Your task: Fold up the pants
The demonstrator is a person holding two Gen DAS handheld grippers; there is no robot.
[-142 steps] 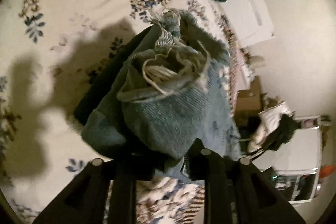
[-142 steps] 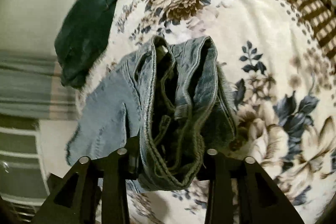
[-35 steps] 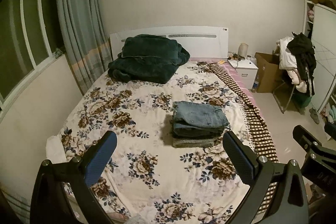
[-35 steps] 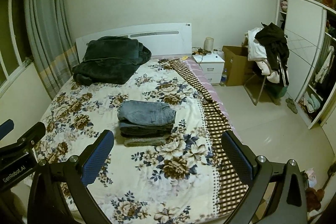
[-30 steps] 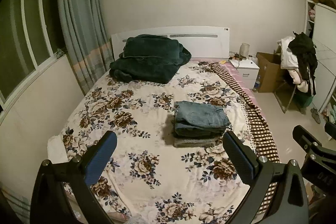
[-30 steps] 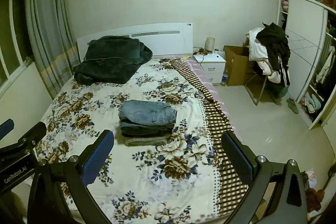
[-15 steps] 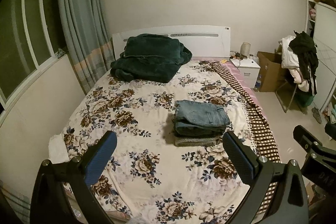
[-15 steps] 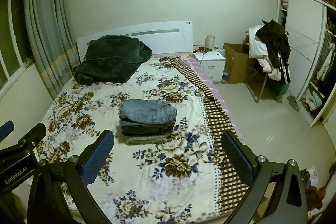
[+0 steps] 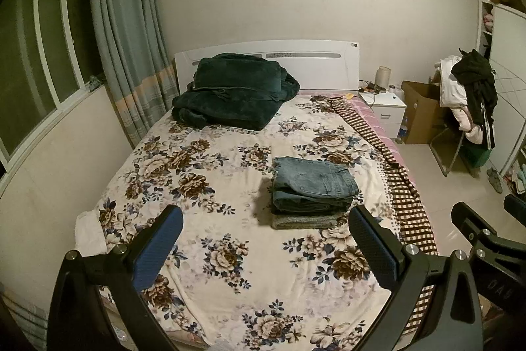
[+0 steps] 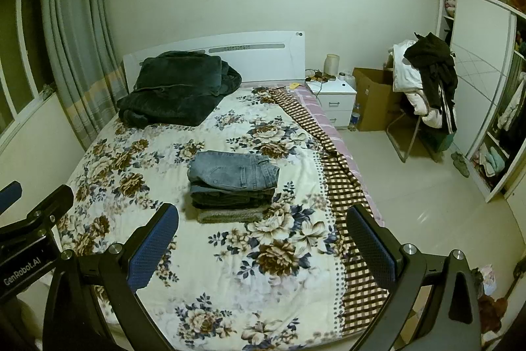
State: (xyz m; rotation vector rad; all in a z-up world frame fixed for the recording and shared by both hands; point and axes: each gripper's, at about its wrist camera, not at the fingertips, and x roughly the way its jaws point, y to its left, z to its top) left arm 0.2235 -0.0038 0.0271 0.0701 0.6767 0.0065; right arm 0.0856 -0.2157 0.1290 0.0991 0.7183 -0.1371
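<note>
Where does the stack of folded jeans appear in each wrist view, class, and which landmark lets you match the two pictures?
Left wrist view: the folded jeans lie right of centre on the floral bedspread, above the right finger.
Right wrist view: the folded jeans lie left of centre, above the left finger.
Shared landmark: the dark green blanket by the white headboard.

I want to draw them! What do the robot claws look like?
Each gripper is a black frame with shiny silver bolts and two long jaws lined with bumpy blue pads. That goes for the left gripper and the right gripper. White letters on the left gripper's side read "GenRobot.AI". No cables or sleeves show.
</note>
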